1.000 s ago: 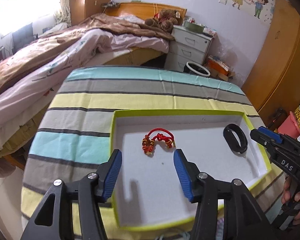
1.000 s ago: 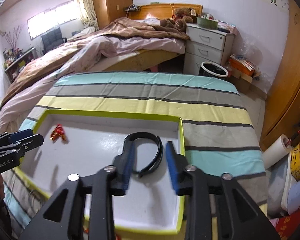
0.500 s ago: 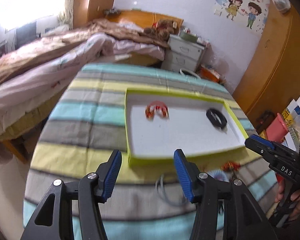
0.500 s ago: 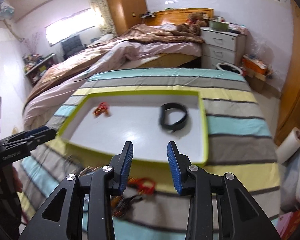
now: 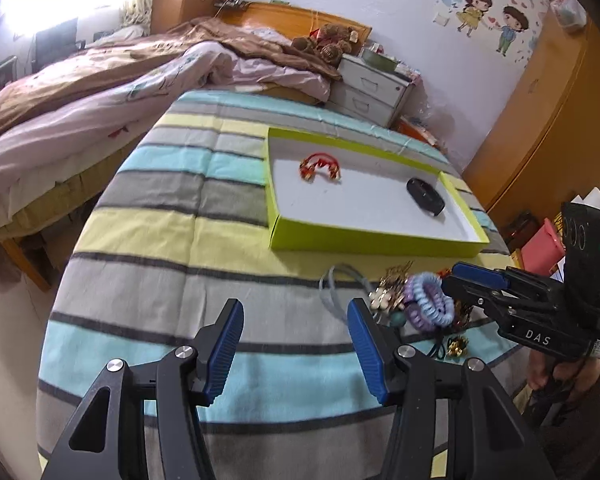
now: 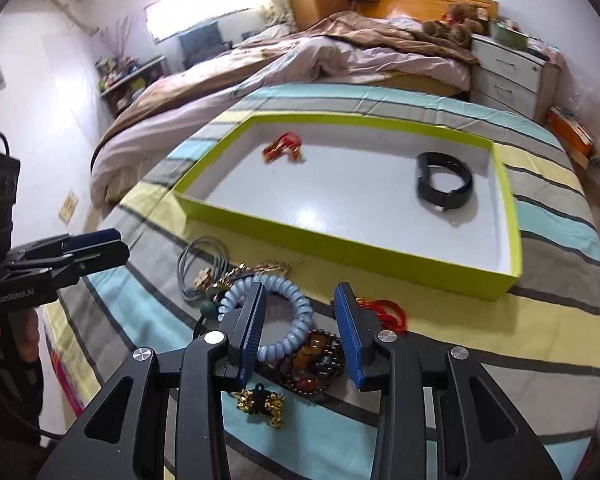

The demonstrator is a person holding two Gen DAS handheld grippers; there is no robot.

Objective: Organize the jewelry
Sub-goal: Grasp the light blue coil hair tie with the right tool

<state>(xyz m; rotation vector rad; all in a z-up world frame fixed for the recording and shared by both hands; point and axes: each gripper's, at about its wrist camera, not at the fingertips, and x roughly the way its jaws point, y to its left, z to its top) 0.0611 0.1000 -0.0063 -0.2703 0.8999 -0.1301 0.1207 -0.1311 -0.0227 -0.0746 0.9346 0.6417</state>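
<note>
While hovering over jewelry pile (image 6: pixel 284 332), right gripper (image 6: pixel 298 332) is staying spread, holding nothing, pads either side of blue coil band (image 6: pixel 266 312) and dark bead bracelet (image 6: pixel 314 358) (probably lining up next pick). Left gripper (image 5: pixel 296 354) is also hanging wide, gripping nothing, beside pile. Red bracelet (image 6: pixel 282 148) and black band (image 6: pixel 444 186) are lying well apart inside green tray (image 6: pixel 340 246), keeping pieces untangled.

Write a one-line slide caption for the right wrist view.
Open right gripper over a pile of jewelry on the striped cloth, in front of the green tray holding a red bracelet and black band.
</note>
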